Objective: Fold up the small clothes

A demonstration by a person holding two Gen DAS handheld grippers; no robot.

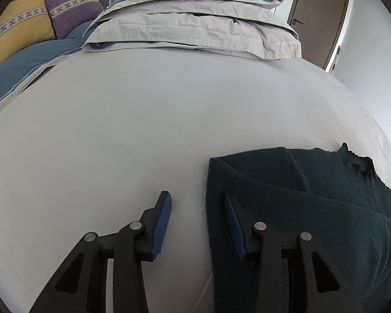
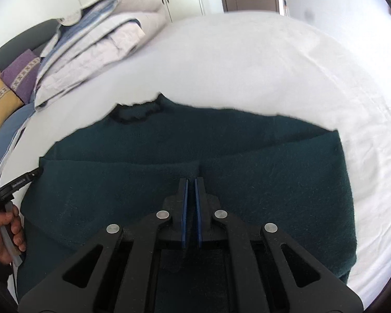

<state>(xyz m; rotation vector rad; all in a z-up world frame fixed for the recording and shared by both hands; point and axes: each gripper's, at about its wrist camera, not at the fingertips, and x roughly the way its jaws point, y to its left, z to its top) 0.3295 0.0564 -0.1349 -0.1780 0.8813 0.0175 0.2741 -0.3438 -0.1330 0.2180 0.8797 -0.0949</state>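
Observation:
A dark green knitted sweater point(image 2: 247, 172) lies flat on the white bed sheet point(image 2: 247, 65), both sleeves folded in across its body, collar at the far side. It also shows in the left wrist view point(image 1: 312, 195) at the right. My left gripper point(image 1: 197, 198) is open and empty over the sweater's left edge, one finger over the sheet, the other over the cloth. It shows at the left edge of the right wrist view point(image 2: 26, 178). My right gripper point(image 2: 191, 182) hangs over the sweater's middle, where the sleeve ends meet, jaws nearly closed with a thin gap; nothing is visibly between them.
A stack of folded grey and blue bedding point(image 1: 193, 26) lies at the far end of the bed. A yellow cushion point(image 1: 18, 28) and a purple cushion point(image 1: 73, 7) sit at the far left. A door point(image 1: 318, 18) stands at the far right.

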